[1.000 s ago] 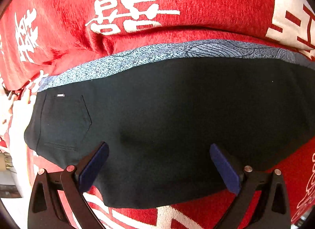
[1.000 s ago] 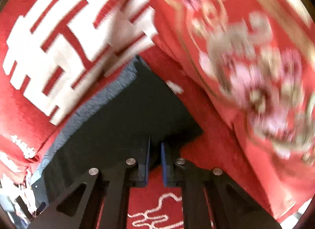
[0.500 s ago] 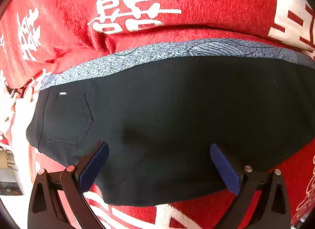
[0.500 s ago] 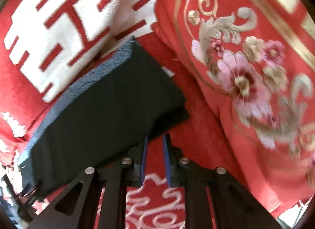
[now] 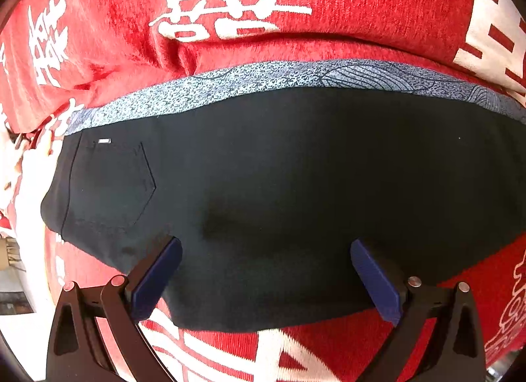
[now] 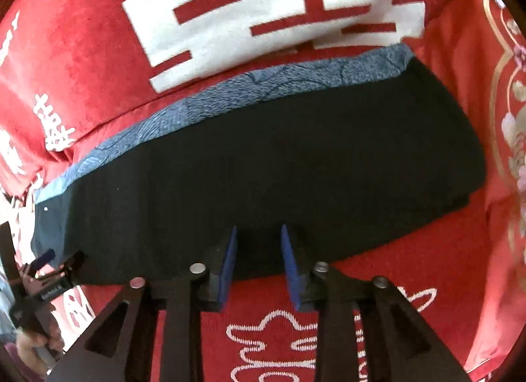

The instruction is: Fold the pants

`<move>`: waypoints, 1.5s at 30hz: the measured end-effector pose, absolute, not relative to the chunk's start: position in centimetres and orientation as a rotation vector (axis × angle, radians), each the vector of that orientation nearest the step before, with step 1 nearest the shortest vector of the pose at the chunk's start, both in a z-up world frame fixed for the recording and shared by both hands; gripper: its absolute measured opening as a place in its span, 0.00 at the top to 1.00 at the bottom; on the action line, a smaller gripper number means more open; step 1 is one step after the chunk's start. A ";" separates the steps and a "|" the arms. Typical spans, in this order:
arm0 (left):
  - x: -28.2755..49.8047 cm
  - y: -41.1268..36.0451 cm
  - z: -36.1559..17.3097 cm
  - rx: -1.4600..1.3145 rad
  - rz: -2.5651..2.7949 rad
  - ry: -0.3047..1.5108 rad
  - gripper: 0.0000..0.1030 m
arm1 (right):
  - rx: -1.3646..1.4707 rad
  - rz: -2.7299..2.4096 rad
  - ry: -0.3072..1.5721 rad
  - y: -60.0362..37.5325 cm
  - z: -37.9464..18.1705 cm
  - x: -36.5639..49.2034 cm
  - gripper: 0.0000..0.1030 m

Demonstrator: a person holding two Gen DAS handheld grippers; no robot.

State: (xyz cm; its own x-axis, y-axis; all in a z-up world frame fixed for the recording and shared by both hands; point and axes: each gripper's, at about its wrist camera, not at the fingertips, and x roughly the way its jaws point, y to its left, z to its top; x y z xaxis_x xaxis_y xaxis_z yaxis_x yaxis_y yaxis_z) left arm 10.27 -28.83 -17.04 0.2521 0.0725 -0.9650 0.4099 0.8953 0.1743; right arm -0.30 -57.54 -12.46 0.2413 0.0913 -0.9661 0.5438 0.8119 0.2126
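- Nearest to me, my left gripper (image 5: 264,278) has its jaws wide apart and holds nothing — the blue pads (image 5: 154,278) hang over the near edge of the pants (image 5: 279,191).
- My right gripper (image 6: 258,265) is also unclamped, jaws a narrow gap apart, poised at the same near edge further toward the leg end, with only dark cloth between the tips.
- The pants lie flat as one long dark band on the red blanket (image 5: 378,4), legs apparently already laid one on the other; the back pocket (image 5: 108,181) shows at the waist end, on the left of the left view.
- Beyond the far edge of the pants a strip of blue-grey patterned cloth (image 5: 263,78) peeks out; I cannot tell whether it belongs to the pants or lies under them.
- Farthest off, the blanket rises in a fold with big white characters.
- I judge the lengthwise fold done and the crosswise fold not yet begun — both tools are free between grips.
- The next move, as I see it, calls for pinching the leg end through all its layers and carrying it over toward the waist, edges kept aligned.
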 end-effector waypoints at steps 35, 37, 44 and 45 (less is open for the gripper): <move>0.0 -17.1 -14.7 0.184 0.026 1.518 0.00 | 0.457 -0.073 1.473 -50.7 -15.1 7.5 0.22; -0.8 -16.3 -14.8 0.159 0.050 1.537 0.00 | 0.437 -0.067 1.481 -50.7 -15.2 7.5 0.22; -1.8 -15.3 -14.7 0.133 0.082 1.546 0.00 | 0.473 -0.077 1.482 -51.4 -15.5 7.6 0.18; -1.9 -15.3 -14.6 0.127 0.083 1.544 0.00 | 0.461 -0.073 1.487 -51.3 -15.5 7.6 0.16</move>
State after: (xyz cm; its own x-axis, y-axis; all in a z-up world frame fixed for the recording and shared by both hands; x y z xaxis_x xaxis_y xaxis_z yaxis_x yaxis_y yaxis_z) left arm -1.87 -15.28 -14.62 0.0260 0.1336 -0.9907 0.0264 0.9906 0.1343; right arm 7.63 -51.27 -15.53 0.0982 0.2318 -0.9678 0.3254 0.9115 0.2514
